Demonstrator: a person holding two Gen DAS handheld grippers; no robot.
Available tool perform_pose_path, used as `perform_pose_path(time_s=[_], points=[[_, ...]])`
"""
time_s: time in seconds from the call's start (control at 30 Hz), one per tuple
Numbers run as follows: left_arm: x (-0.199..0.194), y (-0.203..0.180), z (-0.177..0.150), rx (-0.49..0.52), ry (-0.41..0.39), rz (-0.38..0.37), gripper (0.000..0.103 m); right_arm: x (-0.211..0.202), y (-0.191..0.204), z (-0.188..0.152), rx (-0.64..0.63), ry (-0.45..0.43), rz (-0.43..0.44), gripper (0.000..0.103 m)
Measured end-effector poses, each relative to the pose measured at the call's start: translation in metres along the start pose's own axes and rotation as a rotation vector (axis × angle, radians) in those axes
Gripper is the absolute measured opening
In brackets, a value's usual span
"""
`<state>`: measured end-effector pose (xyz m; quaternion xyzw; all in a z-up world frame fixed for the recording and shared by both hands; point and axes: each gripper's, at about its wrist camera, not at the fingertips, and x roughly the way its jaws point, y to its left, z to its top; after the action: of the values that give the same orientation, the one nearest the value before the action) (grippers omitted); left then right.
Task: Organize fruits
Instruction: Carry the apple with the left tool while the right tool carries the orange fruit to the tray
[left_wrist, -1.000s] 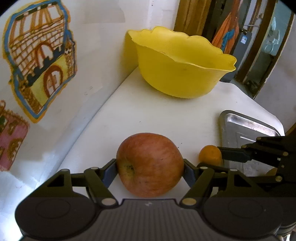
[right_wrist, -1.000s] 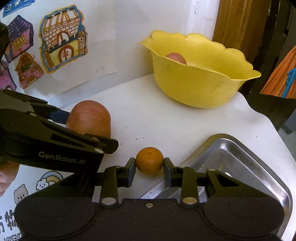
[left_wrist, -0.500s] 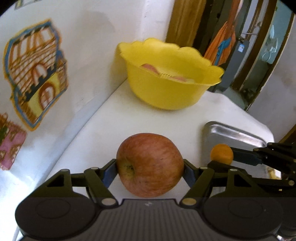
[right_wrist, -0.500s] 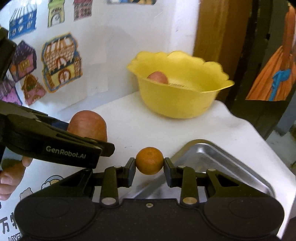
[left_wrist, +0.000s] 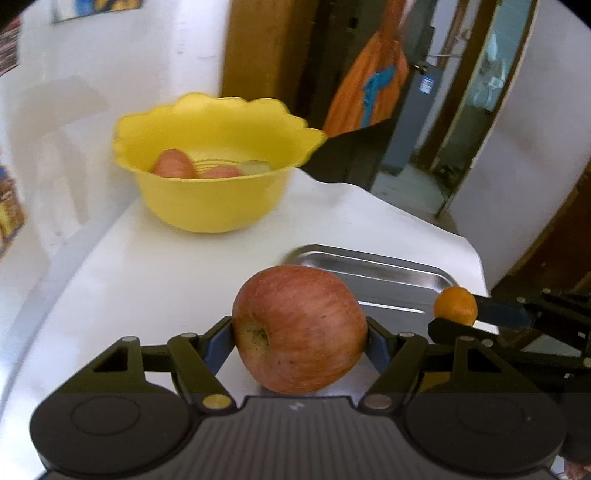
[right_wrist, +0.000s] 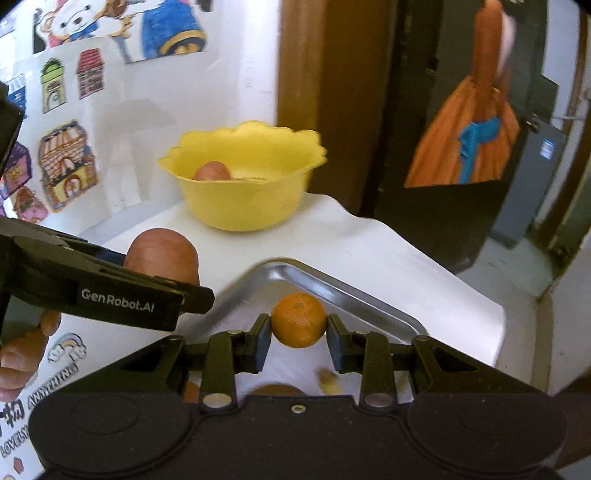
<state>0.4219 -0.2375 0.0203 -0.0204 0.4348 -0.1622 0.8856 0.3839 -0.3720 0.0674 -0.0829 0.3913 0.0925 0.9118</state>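
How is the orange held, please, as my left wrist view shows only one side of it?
Observer: Both pads of the right gripper press the orange, one on each side.
Operator: Thank you. What lies beneath it?
Observer: It hangs over a corner of the tray. Nearer the camera lies something brown, mostly hidden.
Operator: Is a hand in sight?
Observer: Yes, a hand shows at the left edge.

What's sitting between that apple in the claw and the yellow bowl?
Nothing: only bare white tabletop lies between the apple and the yellow bowl, seen from the left claw's camera. The metal tray sits off to the side.
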Motion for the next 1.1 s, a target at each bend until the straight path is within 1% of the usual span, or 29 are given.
perform_pose_path(time_s=[0.13,0.33,0.6,1.1], points=[[0.010,-0.019,-0.001,0.028,0.016,-0.014,0.076,-0.007,-0.019,-0.014,0.029,0.011,-0.025,0.034],[0.022,-0.034,-0.010,0.042,0.044,-0.004,0.076,-0.007,-0.035,-0.028,0.076,0.016,-0.035,0.034],[0.033,-0.038,-0.013,0.045,0.066,0.009,0.076,0.004,-0.039,-0.035,0.096,0.036,-0.032,0.034],[0.042,-0.032,-0.018,0.029,0.099,0.035,0.076,0.018,-0.038,-0.036,0.101,0.060,-0.019,0.035]])
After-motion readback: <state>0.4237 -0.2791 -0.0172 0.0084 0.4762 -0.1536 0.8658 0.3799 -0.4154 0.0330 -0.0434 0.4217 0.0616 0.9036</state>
